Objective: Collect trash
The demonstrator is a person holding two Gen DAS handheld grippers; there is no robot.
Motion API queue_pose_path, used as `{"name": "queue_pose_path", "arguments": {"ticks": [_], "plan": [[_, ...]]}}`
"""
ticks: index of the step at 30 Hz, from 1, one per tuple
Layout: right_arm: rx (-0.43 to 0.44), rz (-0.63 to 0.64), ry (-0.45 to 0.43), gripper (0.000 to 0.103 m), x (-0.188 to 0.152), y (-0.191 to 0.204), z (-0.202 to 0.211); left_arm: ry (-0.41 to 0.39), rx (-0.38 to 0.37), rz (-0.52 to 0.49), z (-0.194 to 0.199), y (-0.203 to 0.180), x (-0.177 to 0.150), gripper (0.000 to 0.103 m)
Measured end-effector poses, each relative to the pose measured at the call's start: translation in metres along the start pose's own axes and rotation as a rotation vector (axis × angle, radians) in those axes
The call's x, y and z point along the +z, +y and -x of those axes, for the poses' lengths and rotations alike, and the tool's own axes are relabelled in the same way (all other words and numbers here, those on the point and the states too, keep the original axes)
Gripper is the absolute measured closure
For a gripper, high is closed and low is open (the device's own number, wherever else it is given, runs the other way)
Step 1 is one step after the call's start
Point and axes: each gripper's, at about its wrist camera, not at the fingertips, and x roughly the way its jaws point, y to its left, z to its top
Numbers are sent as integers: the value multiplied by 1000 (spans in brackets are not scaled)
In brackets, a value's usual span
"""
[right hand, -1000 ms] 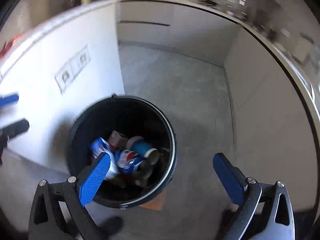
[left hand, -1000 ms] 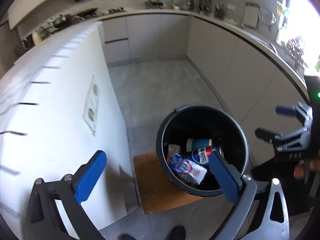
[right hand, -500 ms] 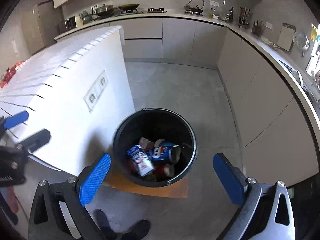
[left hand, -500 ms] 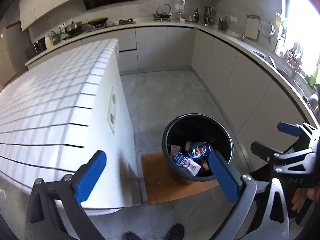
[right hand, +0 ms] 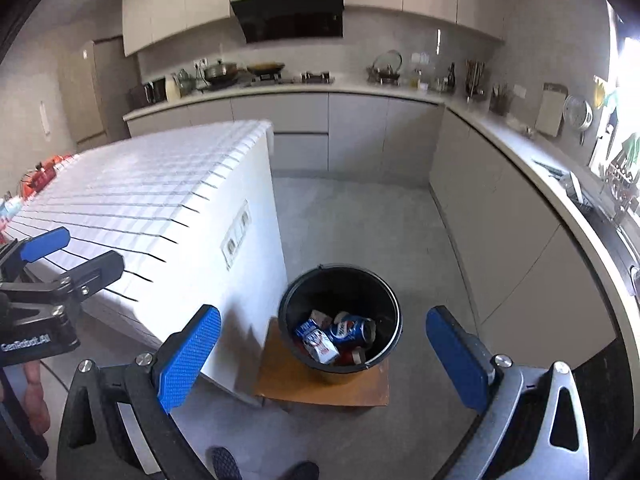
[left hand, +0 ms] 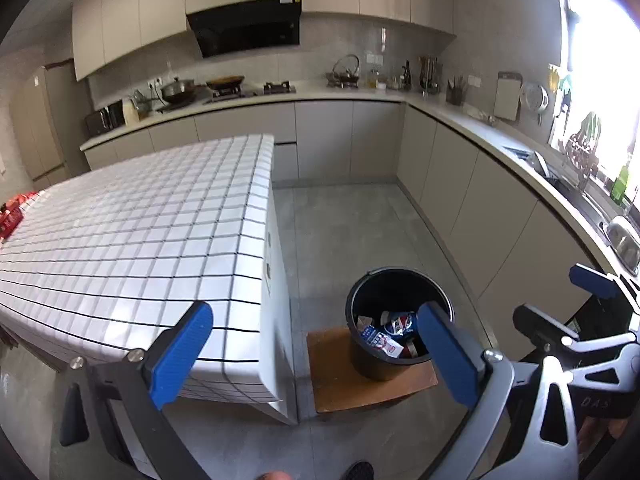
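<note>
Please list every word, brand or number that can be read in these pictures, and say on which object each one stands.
"GenRobot.AI": on the body of the left gripper, right wrist view.
"DAS": on the body of the right gripper, left wrist view; faint.
Can in the bucket: round logo only, lettering unreadable.
Carton: print too small.

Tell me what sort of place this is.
A home kitchen, most likely: a black range hood hangs over a stove with pans, pale cabinets run under an L-shaped counter, and a white tiled island stands beside a black trash bucket.

Glossy black plastic bucket [right hand: 384, 354], wooden board [right hand: 304, 384]
</note>
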Motion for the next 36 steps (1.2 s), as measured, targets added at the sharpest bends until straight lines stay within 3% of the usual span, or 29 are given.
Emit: {"name": "queue_pose_path", "arguments": {"ticks": [8,36], "plan": [[-21,31,-64,0,8,15,37,-57,-26,-6,15,13,8,0],[-26,33,-96,0,22,21,40,-85,-44,-3,20,18,9,0]]}}
